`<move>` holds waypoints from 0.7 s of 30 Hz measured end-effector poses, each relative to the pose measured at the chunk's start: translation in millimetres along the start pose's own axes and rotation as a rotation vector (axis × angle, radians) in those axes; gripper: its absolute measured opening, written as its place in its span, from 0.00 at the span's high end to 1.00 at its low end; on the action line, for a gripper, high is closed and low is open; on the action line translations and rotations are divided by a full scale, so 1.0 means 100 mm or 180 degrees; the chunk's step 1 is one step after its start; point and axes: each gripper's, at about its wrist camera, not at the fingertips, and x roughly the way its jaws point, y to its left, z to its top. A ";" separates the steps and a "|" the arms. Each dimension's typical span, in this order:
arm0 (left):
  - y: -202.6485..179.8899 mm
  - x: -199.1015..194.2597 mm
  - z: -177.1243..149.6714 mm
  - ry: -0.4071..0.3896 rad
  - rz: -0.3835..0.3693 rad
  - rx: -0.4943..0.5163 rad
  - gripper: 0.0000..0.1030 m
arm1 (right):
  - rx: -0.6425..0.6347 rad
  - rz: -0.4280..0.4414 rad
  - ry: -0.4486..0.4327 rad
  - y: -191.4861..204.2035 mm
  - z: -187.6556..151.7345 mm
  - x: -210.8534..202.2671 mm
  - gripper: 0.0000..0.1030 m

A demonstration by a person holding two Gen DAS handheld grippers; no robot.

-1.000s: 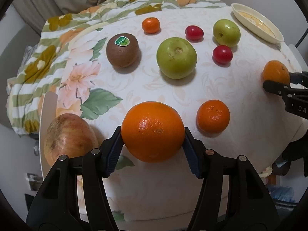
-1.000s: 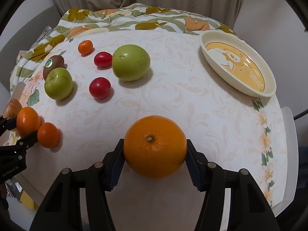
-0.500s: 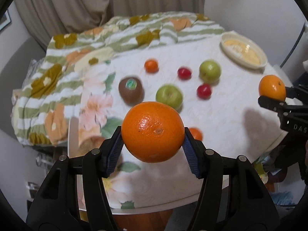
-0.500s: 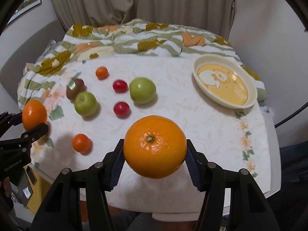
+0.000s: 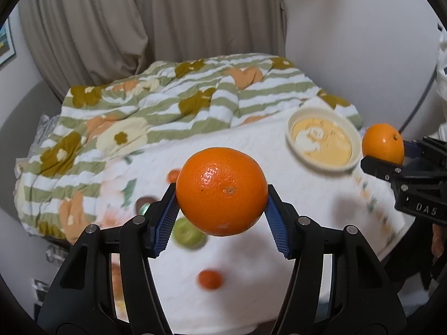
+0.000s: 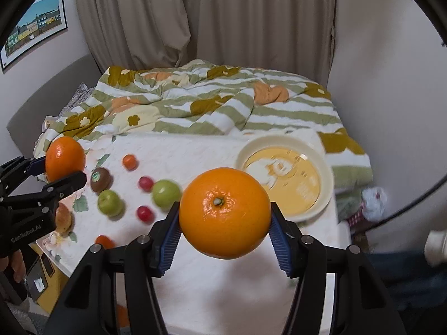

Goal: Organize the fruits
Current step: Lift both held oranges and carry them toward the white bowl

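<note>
Each gripper's jaws clamp 1 orange (image 5: 222,191) above the table (image 6: 223,150)

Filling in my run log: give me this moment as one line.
left gripper: shut on orange | right gripper: shut on second orange | both above table | plate: empty

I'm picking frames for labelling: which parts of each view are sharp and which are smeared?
Left wrist view: the held orange and left tongs are crisp; the tabletop fruit and bowl are motion-smeared.
Right wrist view: the gripped orange and right tongs are sharp; the green fruits and yellow bowl are blurred. Both show fisheye bending at the edges.
</note>
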 end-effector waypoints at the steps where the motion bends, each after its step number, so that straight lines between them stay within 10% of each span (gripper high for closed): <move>1: -0.11 0.05 0.10 -0.0014 -0.0006 -0.0024 0.36 | -0.0013 0.0027 -0.0010 -0.10 0.05 0.02 0.47; 21: -1.33 1.57 1.03 0.0370 -0.0554 0.0090 0.36 | 0.0190 0.0032 0.0114 -1.52 0.61 0.80 0.47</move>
